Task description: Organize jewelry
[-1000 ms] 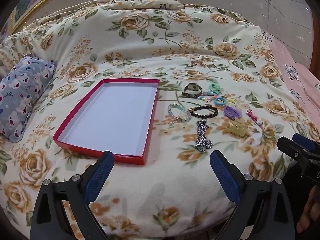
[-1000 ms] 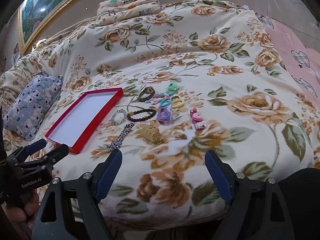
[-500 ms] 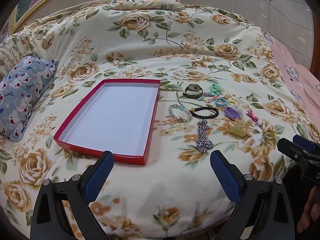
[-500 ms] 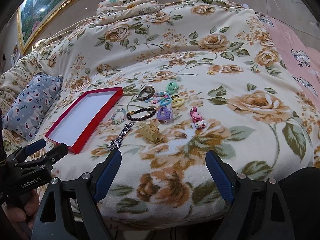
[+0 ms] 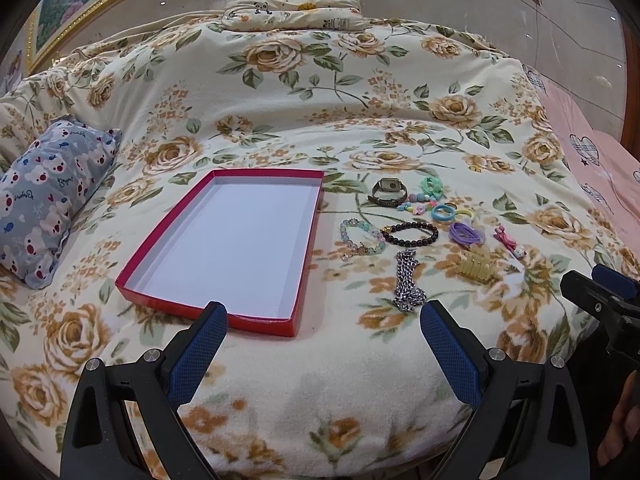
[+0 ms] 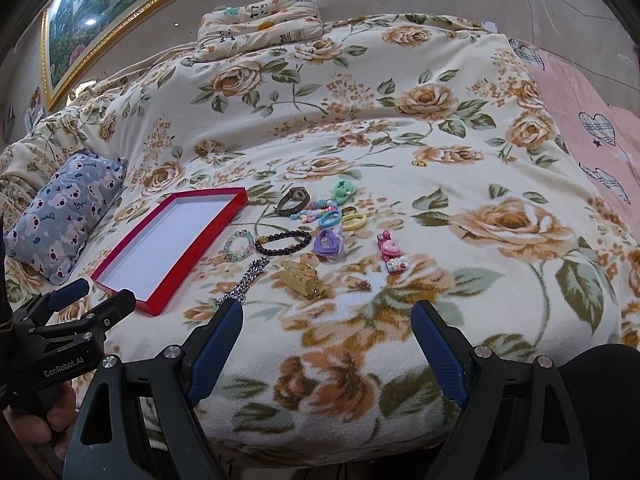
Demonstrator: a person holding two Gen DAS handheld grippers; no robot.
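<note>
1. Fingers of the left gripper (image 5: 323, 316) stand wide apart with nothing between them, hanging over the near edge of the floral blanket (image 5: 320, 92); the right gripper (image 6: 327, 318) is spread just as wide and also holds nothing.
2. Farthest left lies the red tray (image 5: 308, 256), white inside and bare; stiff card by the look of it, light, likely to slide on the plush if nudged.
3. Just right of it, the pale glass-bead bracelet (image 5: 362, 236) and the dark bead bracelet (image 5: 412, 234) lie flat. Beads are hard and probably slippery; pinching across one side of the loop seems safest.
4. Below them the silver chain (image 5: 407, 280) sits limp and bunched. It will sag and swing, so the thick cluster at its near end looks the best hold.
5. Behind, the watch (image 5: 389, 191) curls upright: firmer, heavier, best gripped across the strap.
6. Further right, soft hair ties (image 5: 444, 212) and a purple bow (image 5: 464, 233) will squash easily.
7. Next, the amber claw clip (image 5: 476, 266) is rigid plastic, possibly brittle; take it across the body.
8. Farthest right, the pink clip (image 5: 510, 242) is small and light.
</note>
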